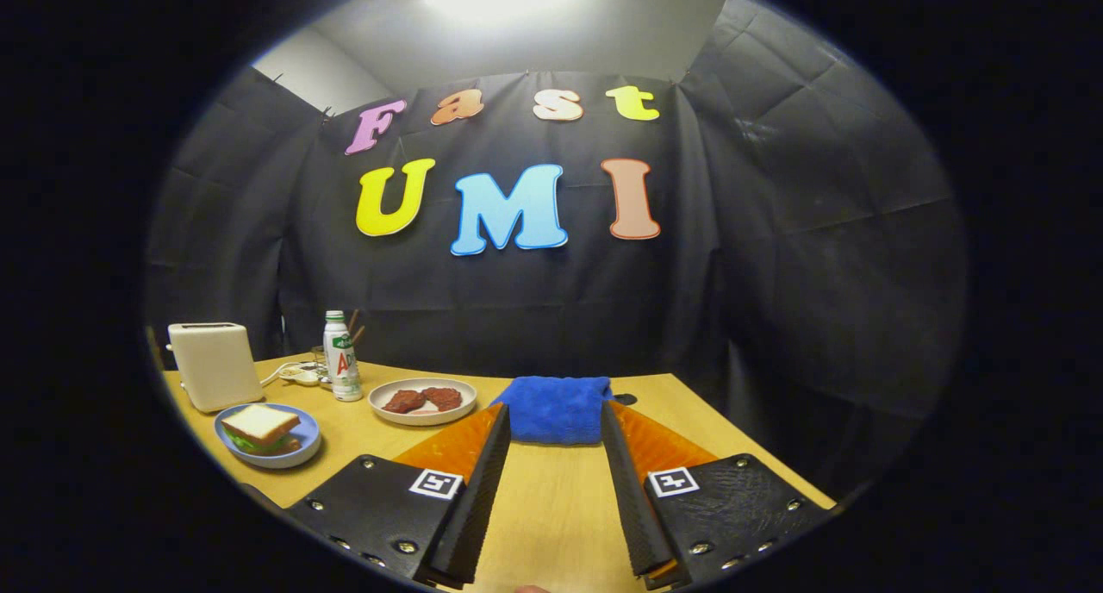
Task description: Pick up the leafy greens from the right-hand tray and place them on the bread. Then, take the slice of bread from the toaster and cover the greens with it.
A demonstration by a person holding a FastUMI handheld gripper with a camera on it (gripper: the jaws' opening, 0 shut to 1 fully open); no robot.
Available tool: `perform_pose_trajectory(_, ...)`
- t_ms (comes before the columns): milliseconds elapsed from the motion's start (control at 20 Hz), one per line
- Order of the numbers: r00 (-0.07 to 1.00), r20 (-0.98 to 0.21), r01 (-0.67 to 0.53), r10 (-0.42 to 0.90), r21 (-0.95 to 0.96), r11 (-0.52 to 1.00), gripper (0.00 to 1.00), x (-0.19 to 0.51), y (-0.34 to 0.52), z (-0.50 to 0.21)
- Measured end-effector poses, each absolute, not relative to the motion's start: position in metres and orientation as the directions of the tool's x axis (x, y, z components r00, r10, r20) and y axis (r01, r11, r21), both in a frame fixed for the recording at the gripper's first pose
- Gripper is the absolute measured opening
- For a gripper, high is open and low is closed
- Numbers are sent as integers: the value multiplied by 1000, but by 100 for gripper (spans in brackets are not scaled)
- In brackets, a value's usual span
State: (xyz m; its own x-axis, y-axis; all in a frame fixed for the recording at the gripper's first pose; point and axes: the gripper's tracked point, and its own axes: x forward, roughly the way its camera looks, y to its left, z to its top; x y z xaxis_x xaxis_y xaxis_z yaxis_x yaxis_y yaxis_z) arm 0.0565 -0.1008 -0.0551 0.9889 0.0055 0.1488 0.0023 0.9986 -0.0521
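Gripper (554,421) released over table (551,507), greens (250,445) mostly hidden under bread (260,422)

Gripper (553,421) fingers spread apart over bare wooden table (551,507), holding nothing; blue cloth (556,409) just ahead between the tips; blue plate (303,448) far left carries bread slice (259,421) over leafy greens (250,445); toaster (213,365) behind it; white plate (422,417) of meat nearby.

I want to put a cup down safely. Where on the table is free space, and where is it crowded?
Free: bare table between the open gripper fingers, before the blue cloth; also between blue plate and white plate. Crowded: far corner with toaster, bottle.
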Motion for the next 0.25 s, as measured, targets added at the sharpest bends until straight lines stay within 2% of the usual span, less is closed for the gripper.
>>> perform_pose_trajectory(250, 988, 155, 6, 0, -41, 999, 64, 53, -171, -42)
